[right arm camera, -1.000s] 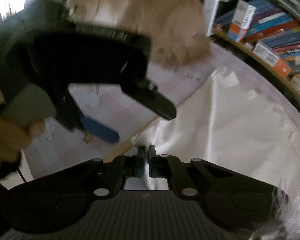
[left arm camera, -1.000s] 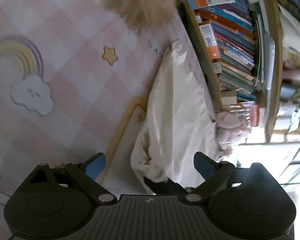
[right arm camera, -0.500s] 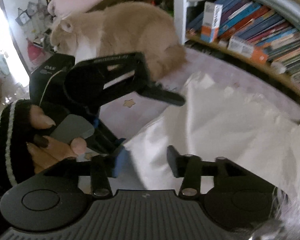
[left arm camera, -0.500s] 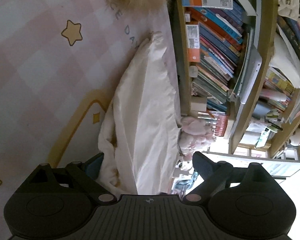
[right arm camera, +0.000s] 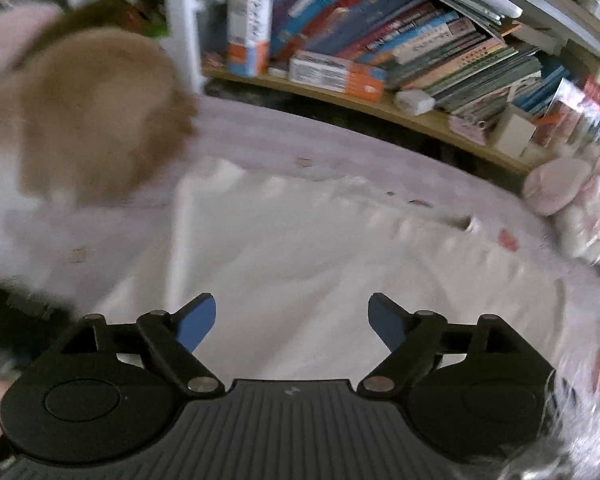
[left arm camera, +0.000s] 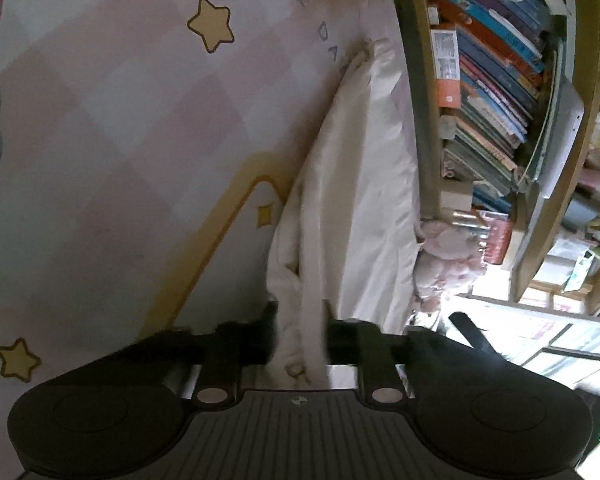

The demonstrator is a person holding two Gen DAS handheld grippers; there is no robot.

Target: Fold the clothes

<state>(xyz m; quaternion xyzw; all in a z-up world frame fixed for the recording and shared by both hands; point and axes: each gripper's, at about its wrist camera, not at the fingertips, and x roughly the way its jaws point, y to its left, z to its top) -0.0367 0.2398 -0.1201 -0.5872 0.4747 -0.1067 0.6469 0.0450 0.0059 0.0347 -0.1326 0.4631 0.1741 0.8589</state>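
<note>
A cream white garment (left arm camera: 356, 200) lies stretched along the pink checked mat (left arm camera: 112, 132), next to the bookshelf. My left gripper (left arm camera: 300, 328) is closing on the bunched near end of that garment, and the cloth is pinched between its dark fingers. In the right wrist view the same white garment (right arm camera: 312, 260) spreads flat below my right gripper (right arm camera: 290, 316). Its jaws are opening wide, the blue pads (right arm camera: 198, 322) stand apart and hold nothing, hovering above the cloth.
A tan, furry cat (right arm camera: 80, 112) sits on the mat at the garment's far left corner. A low bookshelf (right arm camera: 380, 60) full of books runs along the mat's edge. A pink plush toy (right arm camera: 568, 196) lies at the shelf's end.
My left gripper closed from wide open onto the garment's near end. My right gripper let go of the cloth, opened, and swung to the right away from the left gripper.
</note>
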